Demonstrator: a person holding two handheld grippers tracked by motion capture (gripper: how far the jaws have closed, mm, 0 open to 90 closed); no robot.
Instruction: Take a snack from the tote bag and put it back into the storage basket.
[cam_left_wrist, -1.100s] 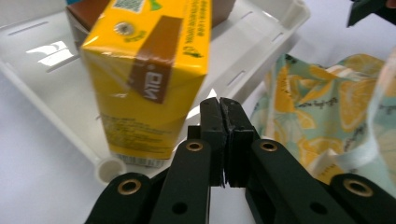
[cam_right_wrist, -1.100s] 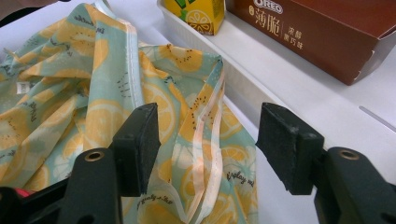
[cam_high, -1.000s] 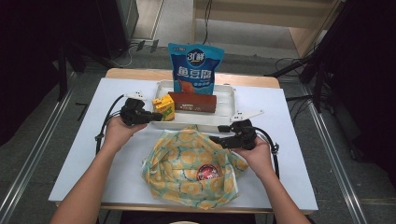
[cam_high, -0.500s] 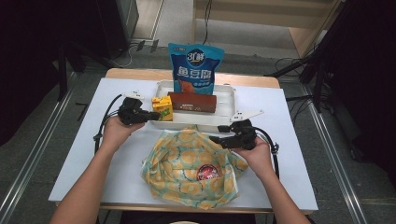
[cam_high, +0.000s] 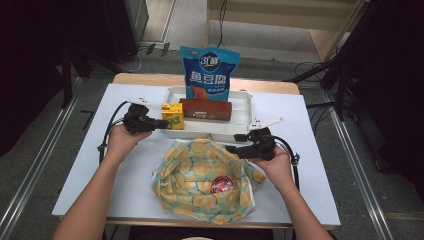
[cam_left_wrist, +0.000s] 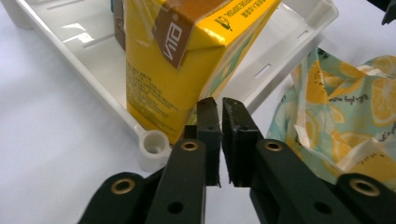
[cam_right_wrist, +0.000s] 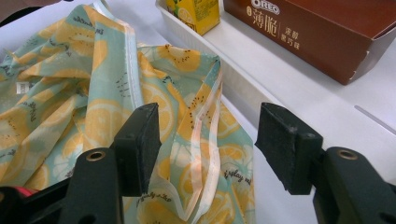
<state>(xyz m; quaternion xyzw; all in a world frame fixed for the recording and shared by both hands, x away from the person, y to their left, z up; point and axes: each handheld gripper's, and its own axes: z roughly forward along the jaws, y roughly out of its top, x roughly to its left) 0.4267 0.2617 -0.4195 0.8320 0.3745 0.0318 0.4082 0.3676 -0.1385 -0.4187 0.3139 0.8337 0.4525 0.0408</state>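
A yellow drink carton (cam_high: 173, 115) (cam_left_wrist: 187, 60) stands upright at the left end of the white tray (cam_high: 240, 127) (cam_left_wrist: 154, 144). My left gripper (cam_high: 161, 124) (cam_left_wrist: 220, 116) sits just outside the tray's corner, tips close to the carton. Its jaws have just been opening and stand a narrow slit apart with nothing between them. My right gripper (cam_high: 231, 148) (cam_right_wrist: 210, 135) hovers open and wide over the top edge of the lemon-print fabric bag (cam_high: 200, 175) (cam_right_wrist: 93, 93), whose hem lies below the gap without being pinched.
A brown Oreo box (cam_high: 206, 109) (cam_right_wrist: 317, 32) lies in the tray beside the carton. A blue snack pouch (cam_high: 210, 72) stands at the tray's back. A round red item (cam_high: 220, 184) shows in the bag's mouth. The bag lies near the table's front edge.
The left gripper has drawn back slightly to the left from the carton, which stays standing in the tray. The right gripper and the bag have kept still.
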